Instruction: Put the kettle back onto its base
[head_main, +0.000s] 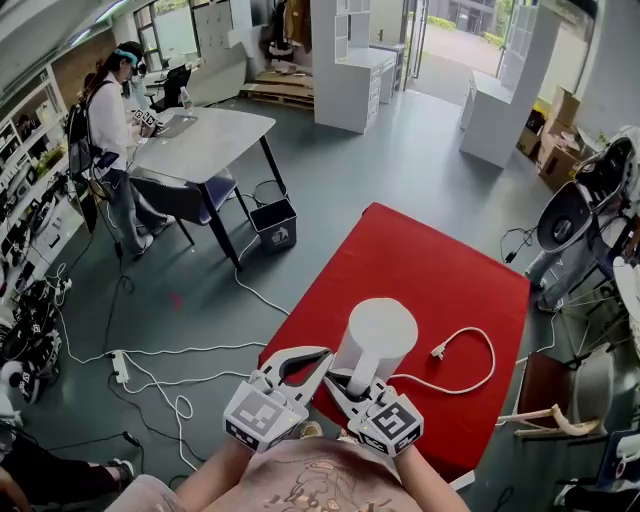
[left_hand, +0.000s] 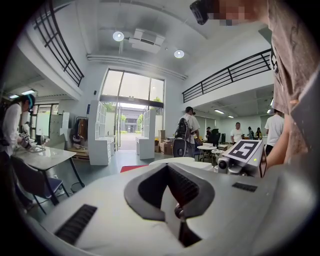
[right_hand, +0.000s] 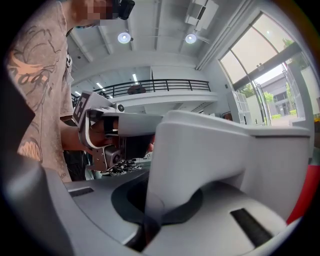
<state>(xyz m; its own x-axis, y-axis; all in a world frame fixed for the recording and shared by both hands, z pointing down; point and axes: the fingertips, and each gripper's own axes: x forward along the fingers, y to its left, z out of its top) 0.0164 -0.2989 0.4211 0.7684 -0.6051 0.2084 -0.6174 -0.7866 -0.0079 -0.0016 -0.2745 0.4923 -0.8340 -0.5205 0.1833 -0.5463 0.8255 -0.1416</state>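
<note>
A white kettle (head_main: 376, 336) stands upright near the front of the red table (head_main: 420, 262). My right gripper (head_main: 345, 383) is shut on its handle from the near side. In the right gripper view the handle (right_hand: 165, 165) fills the space between the dark pads, and the kettle body (right_hand: 260, 160) rises on the right. My left gripper (head_main: 316, 357) hovers just left of the kettle, shut with nothing in it; its closed jaws show in the left gripper view (left_hand: 172, 190). The base is hidden beneath the kettle; I cannot tell whether the kettle rests on it.
A white power cord (head_main: 485, 352) with its plug (head_main: 438, 351) loops across the table to the kettle's right. The table's front edge is close to my body. On the floor are a dark bin (head_main: 275, 222) and cables (head_main: 150, 365). A person stands at a grey desk (head_main: 205, 135).
</note>
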